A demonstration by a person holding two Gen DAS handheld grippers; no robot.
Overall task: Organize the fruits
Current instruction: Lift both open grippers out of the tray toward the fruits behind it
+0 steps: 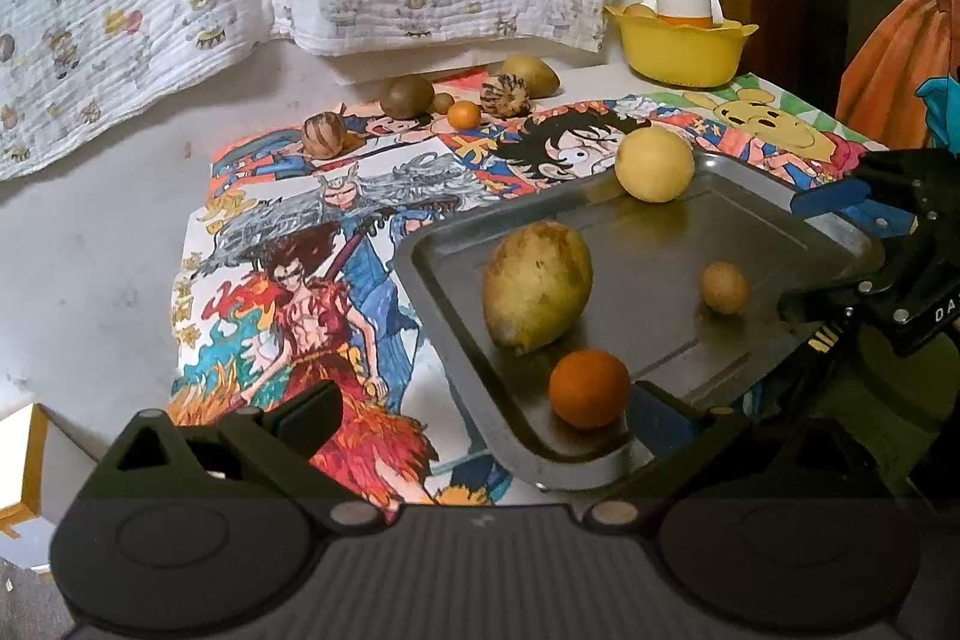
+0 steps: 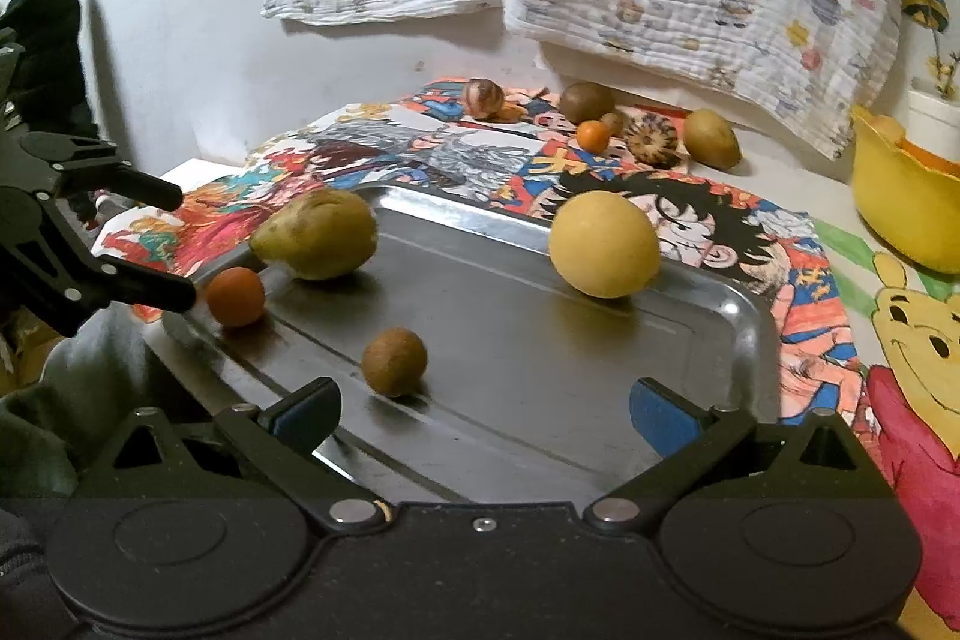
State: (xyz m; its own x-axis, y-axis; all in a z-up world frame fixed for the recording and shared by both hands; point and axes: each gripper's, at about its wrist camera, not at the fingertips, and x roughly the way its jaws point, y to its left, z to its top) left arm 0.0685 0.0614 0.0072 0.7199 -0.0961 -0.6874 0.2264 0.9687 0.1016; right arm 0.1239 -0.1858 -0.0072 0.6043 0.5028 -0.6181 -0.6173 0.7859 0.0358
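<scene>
A metal tray (image 1: 660,250) (image 2: 540,316) lies on a cartoon-print mat. On it are a large yellow-green fruit (image 1: 537,301) (image 2: 315,241), a round yellow fruit (image 1: 654,163) (image 2: 603,244), an orange (image 1: 589,396) (image 2: 236,296) and a small brown fruit (image 1: 725,287) (image 2: 394,361). My left gripper (image 1: 480,418) (image 2: 171,238) stands open at the tray's near-left corner, the orange just beside one finger, nothing gripped. At the tray's near edge my right gripper (image 2: 483,412) (image 1: 828,250) is wide open, and the small brown fruit lies just ahead of its fingers, untouched.
Several more fruits lie at the back of the mat: a kiwi (image 2: 587,100), a small orange (image 2: 593,135), a striped one (image 2: 651,139), a yellow-brown one (image 2: 711,138), a walnut-like one (image 2: 483,97). A yellow bowl (image 1: 678,52) (image 2: 900,214) stands back right. A person (image 2: 42,28) stands far left.
</scene>
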